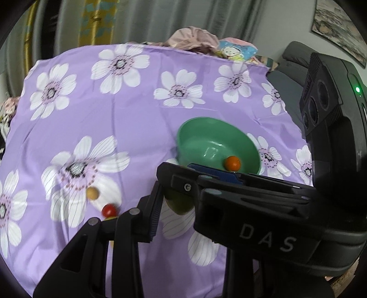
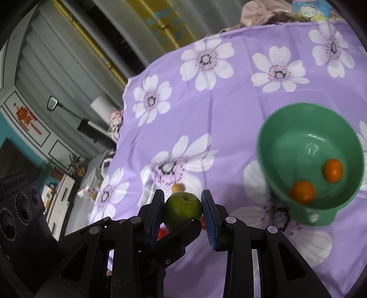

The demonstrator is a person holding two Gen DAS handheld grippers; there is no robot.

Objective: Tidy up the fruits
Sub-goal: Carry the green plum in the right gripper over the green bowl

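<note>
My right gripper (image 2: 183, 206) is shut on a green apple (image 2: 182, 209) and holds it above the purple flowered cloth (image 2: 229, 110). A green bowl (image 2: 284, 128) stands to its right with two oranges (image 2: 302, 191) inside. In the left wrist view the right gripper (image 1: 176, 197) crosses in front with the green apple (image 1: 180, 205) partly hidden under it. The green bowl (image 1: 195, 133) there shows one orange (image 1: 232, 163). A tan round fruit (image 1: 92, 193) and a red fruit (image 1: 109, 210) lie on the cloth at the left. Only one finger (image 1: 153, 217) of my left gripper shows.
Clothes and a cartoon pillow (image 1: 236, 49) lie at the far edge of the cloth. A dark sofa (image 1: 291, 59) stands at the right. Curtains (image 1: 146, 20) hang behind. A cabinet (image 2: 29, 123) stands off the cloth's left side.
</note>
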